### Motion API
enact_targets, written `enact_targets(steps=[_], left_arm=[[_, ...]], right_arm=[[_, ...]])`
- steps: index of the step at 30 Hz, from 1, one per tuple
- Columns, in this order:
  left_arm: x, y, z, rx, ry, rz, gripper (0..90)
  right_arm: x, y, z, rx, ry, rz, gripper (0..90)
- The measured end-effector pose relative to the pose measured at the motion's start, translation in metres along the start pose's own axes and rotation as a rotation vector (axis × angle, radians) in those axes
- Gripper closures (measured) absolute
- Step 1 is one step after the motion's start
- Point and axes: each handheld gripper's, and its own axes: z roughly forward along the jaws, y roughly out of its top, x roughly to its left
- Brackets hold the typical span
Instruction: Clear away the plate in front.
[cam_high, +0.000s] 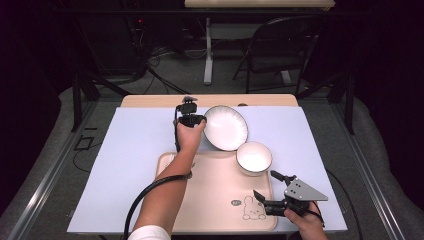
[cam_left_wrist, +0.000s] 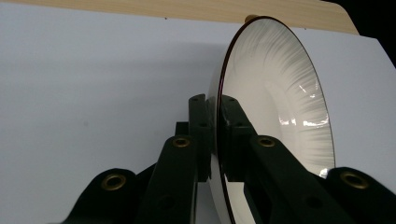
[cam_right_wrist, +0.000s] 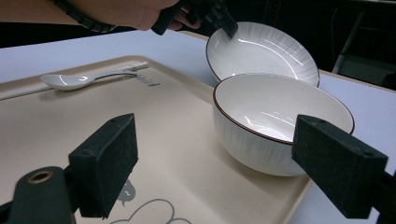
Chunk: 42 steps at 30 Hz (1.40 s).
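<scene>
Left gripper (cam_high: 192, 120) clamped on the near-left rim of the plate (cam_high: 226, 127) — plate tilted, raised over the tray's (cam_high: 215, 200) far edge, its face extending rightward from the jaws. Bowl (cam_high: 254, 157) in the tray's far-right corner, just ahead of the right gripper (cam_high: 267, 192) — jaws wide, empty.

Bowl (cam_high: 254, 157), spoon (cam_right_wrist: 79, 80) on tray (cam_high: 215, 200)

Plate (cam_left_wrist: 275, 107) — lower rim behind fingers (cam_left_wrist: 233, 121).
</scene>
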Motion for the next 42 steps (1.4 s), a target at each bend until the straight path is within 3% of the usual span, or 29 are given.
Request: enact_targets(steps=[4,7,20,28,29,33,34,42], left_arm=[[0.001,0.005,-0.008,-0.006,0.024,0.021,84.7],[0.010,0.009,-0.020,-0.030,0.046,0.011,84.6],[0.047,0.005,-0.064,-0.064,0.031,-0.012,84.3],[0.054,-0.015,-0.088,-0.035,-0.039,0.017,84.3],[0.053,-0.023,-0.092,-0.022,-0.064,0.030,84.3],[0.050,-0.035,-0.098,0.001,-0.092,0.058,84.1],[0.047,-0.042,-0.102,0.017,-0.108,0.081,84.1],[0.045,-0.073,-0.112,0.067,-0.193,0.094,84.1]], right_arm=[[0.000,0.000,0.000,0.000,-0.002,0.001,14.1],[0.000,0.000,0.000,-0.001,-0.004,0.002,14.1],[0.000,0.000,0.000,0.001,-0.010,0.005,14.1],[0.000,0.000,0.000,0.001,-0.014,0.003,14.1],[0.000,0.000,0.000,0.002,-0.015,0.002,14.1],[0.000,0.000,0.000,0.001,-0.016,0.002,14.1],[0.000,0.000,0.000,0.001,-0.016,0.002,14.1],[0.000,0.000,0.000,0.003,-0.016,0.002,14.1]])
